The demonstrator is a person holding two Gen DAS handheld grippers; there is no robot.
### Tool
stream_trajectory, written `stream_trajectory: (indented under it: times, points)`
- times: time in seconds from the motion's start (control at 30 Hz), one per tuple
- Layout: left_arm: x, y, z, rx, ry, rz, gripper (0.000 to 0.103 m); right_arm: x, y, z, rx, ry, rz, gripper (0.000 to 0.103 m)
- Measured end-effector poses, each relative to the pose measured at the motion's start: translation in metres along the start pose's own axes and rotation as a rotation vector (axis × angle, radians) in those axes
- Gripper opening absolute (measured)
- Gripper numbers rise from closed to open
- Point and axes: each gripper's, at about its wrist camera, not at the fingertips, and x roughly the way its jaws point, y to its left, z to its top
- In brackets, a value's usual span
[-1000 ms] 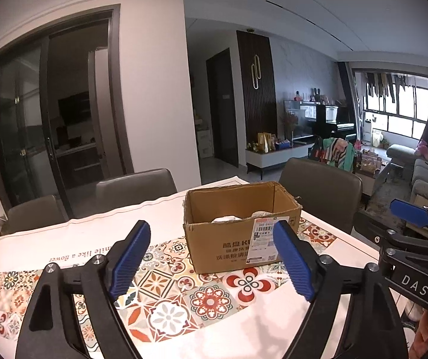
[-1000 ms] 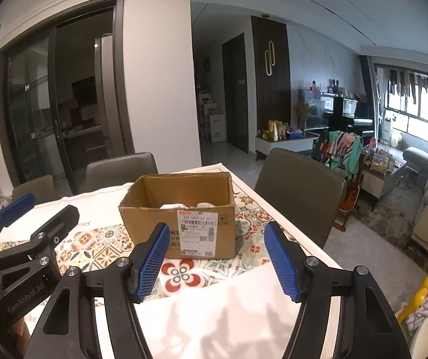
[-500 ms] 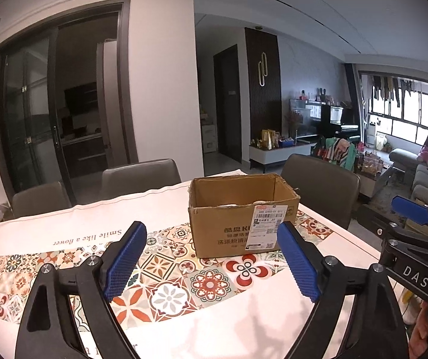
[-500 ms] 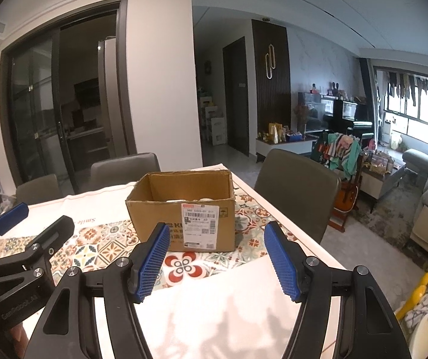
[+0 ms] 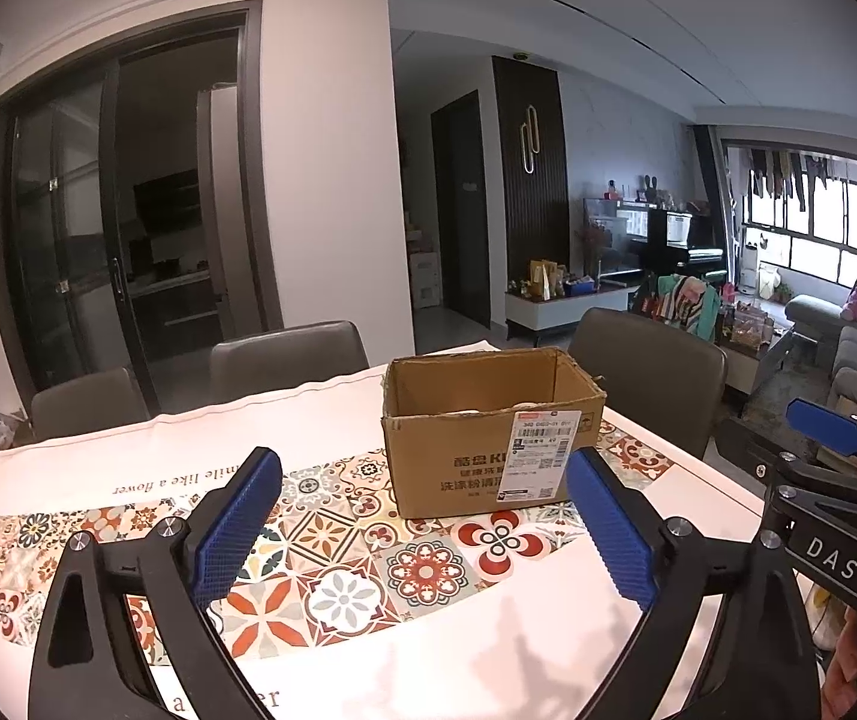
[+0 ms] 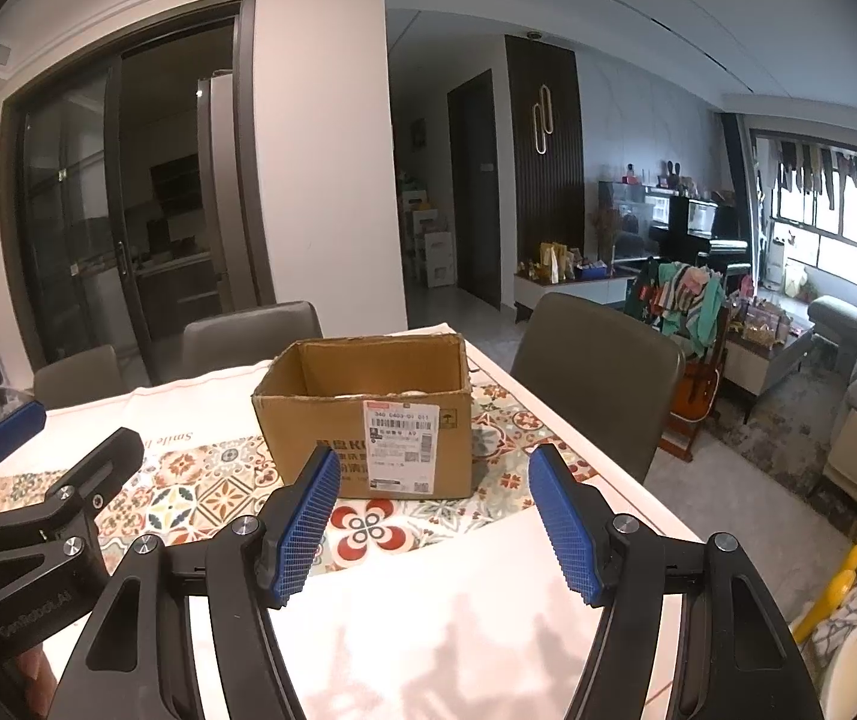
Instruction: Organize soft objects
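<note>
I am holding two grippers over the table. My left gripper is spreading its two blue pads wider than a second ago, and nothing is sitting between them. My right gripper is keeping the same gap as before, jaws apart and empty. Ahead of both, well apart from the fingertips, one cardboard box is standing upright on the patterned tablecloth, top open, one shipping label on its near wall. Inside, I am seeing only pale slivers above the rim, probably soft objects, too hidden to count. Beyond the box three chairs are standing at the table's far and right edges.
</note>
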Motion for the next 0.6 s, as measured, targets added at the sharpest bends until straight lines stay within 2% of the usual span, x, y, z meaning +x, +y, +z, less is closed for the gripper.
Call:
stream_trajectory:
  times: [0.17,0.6]
  points:
    - [-0.0003,-0.0005,-0.0009,-0.004,-0.001,-0.007,0.103,0.0008,-0.0016,-0.0007,0.004,0.002,-0.001,0.067]
    - [0.0087,0.0001,-0.0030,-0.014,0.036,-0.022,0.103,0.0049,-0.0024,-0.0040,0.008,0.015,0.000,0.067]
